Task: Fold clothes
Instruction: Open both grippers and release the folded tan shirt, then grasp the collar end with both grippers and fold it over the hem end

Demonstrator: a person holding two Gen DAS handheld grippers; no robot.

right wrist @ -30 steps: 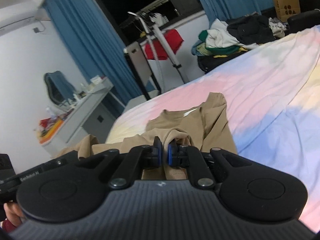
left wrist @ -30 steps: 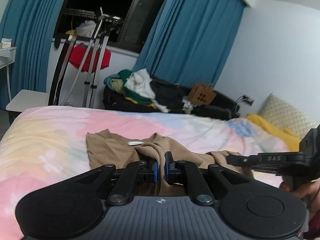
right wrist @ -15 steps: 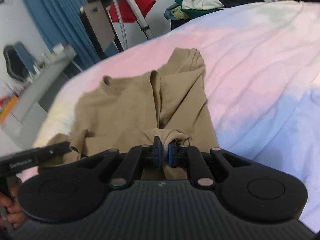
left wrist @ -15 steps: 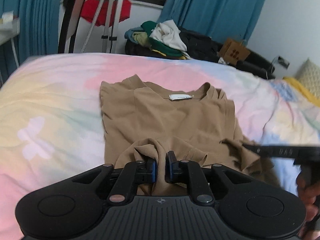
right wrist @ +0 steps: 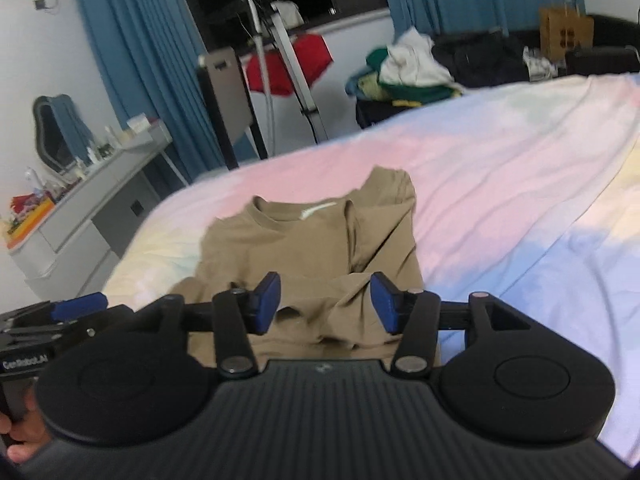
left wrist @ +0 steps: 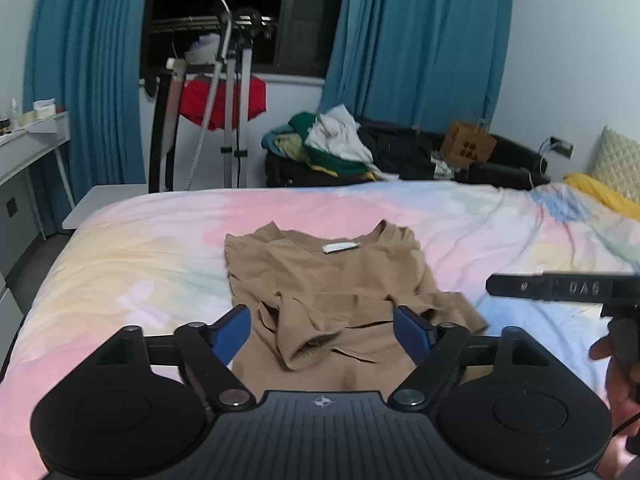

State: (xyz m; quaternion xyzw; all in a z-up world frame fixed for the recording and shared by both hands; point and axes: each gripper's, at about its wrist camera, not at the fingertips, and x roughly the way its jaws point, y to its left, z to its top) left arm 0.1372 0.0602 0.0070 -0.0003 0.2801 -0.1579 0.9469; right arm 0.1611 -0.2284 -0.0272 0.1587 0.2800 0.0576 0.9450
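Note:
A tan t-shirt (left wrist: pixel 336 280) lies on the pastel bed sheet (left wrist: pixel 140 248), collar and white label (left wrist: pixel 341 246) at the far end, its near part bunched in loose folds. My left gripper (left wrist: pixel 322 330) is open and empty, with the bunched near edge between and just beyond its blue pads (left wrist: pixel 230 332). The shirt shows in the right wrist view (right wrist: pixel 312 248) too. My right gripper (right wrist: pixel 324 306) is open and empty over the crumpled near edge. The right gripper's side shows at the right of the left wrist view (left wrist: pixel 560 288).
A pile of clothes (left wrist: pixel 332 148) lies on a black sofa behind the bed, with a brown paper bag (left wrist: pixel 468 146). A metal rack with a red cloth (left wrist: pixel 222 102) stands by the window. A grey dresser (right wrist: pixel 96 184) stands to the left. A yellow blanket (left wrist: pixel 600 192) lies at the right.
Both grippers were shut on the shirt's near edge and carried it toward the collar. Now both have opened and let go, and the edge lies bunched on the shirt.

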